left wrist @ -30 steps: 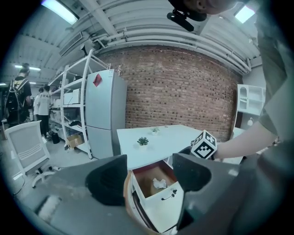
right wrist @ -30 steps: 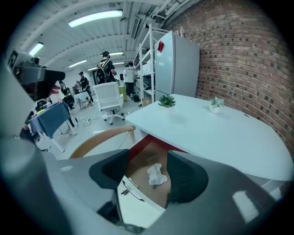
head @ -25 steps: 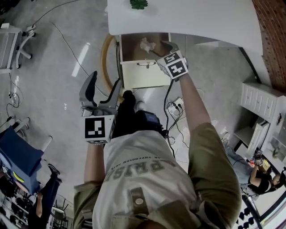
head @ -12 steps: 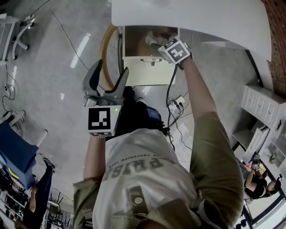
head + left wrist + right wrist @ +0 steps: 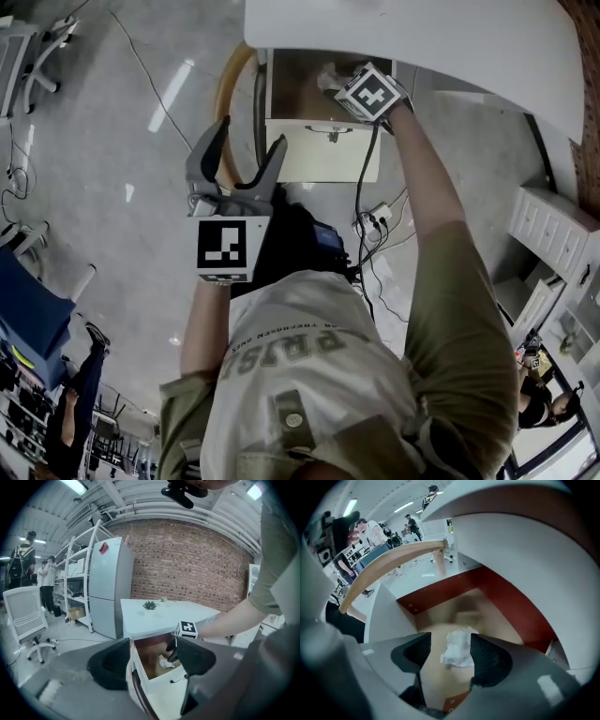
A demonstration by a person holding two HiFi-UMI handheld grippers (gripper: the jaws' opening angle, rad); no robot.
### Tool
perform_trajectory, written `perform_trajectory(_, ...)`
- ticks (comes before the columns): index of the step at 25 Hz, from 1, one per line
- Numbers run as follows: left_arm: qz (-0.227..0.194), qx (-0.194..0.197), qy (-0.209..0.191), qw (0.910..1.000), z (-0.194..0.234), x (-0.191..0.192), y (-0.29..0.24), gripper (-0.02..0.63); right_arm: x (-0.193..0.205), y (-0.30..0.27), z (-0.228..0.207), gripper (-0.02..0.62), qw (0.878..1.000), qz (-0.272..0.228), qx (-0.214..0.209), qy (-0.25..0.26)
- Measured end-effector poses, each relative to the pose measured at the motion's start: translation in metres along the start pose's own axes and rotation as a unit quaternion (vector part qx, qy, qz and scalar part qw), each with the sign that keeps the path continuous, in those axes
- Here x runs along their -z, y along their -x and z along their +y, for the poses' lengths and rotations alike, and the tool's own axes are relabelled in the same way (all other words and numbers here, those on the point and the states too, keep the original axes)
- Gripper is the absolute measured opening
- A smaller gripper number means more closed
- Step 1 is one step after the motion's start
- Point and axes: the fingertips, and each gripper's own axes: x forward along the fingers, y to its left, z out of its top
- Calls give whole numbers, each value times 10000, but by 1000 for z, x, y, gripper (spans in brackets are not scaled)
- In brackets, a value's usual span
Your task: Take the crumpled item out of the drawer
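Under the white table point(image 5: 422, 37) the drawer point(image 5: 323, 155) is out, my right gripper point(image 5: 451, 644) has its jaws wide over the paper ball point(image 5: 458, 649) inside, and my left gripper point(image 5: 244, 161) is wide and empty.

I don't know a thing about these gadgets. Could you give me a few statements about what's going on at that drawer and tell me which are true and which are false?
1. The drawer under the white table is pulled open. True.
2. The right claw is clamped shut on the crumpled white item. False: its jaws stand apart, one on each side of the item, not pressing on it.
3. The left claw is carrying something. False: it is open and empty, and it is outside the drawer.
4. A small green plant stands on the table. True.
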Motion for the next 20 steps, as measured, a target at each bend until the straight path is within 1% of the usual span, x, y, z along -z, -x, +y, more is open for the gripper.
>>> perform_trajectory(3, 10, -32, 23, 10000, 4, 5, -6, 324, 5, -15, -2, 270, 9995, 274, -100, 109)
perform_trajectory(9, 23, -102, 50, 9999, 14, 9, -15, 324, 20, -36, -9, 270, 9960, 810, -129, 354)
perform_trajectory(12, 56, -157, 169, 9997, 17, 13, -17, 324, 28, -44, -10, 270, 9939, 1012, -174, 401)
perform_trajectory(15, 59, -144, 72, 9999, 20, 14, -20, 324, 37, -53, -11, 270, 9912, 1216, -247, 455)
perform_trajectory(18, 57, -156, 65, 9998, 22, 15, -21, 324, 41, -57, -16, 276, 9895, 1346, -207, 480)
perform_trajectory(20, 50, -157, 73, 9998, 23, 16, -21, 324, 46, -60, -12, 276, 9885, 1427, -341, 377)
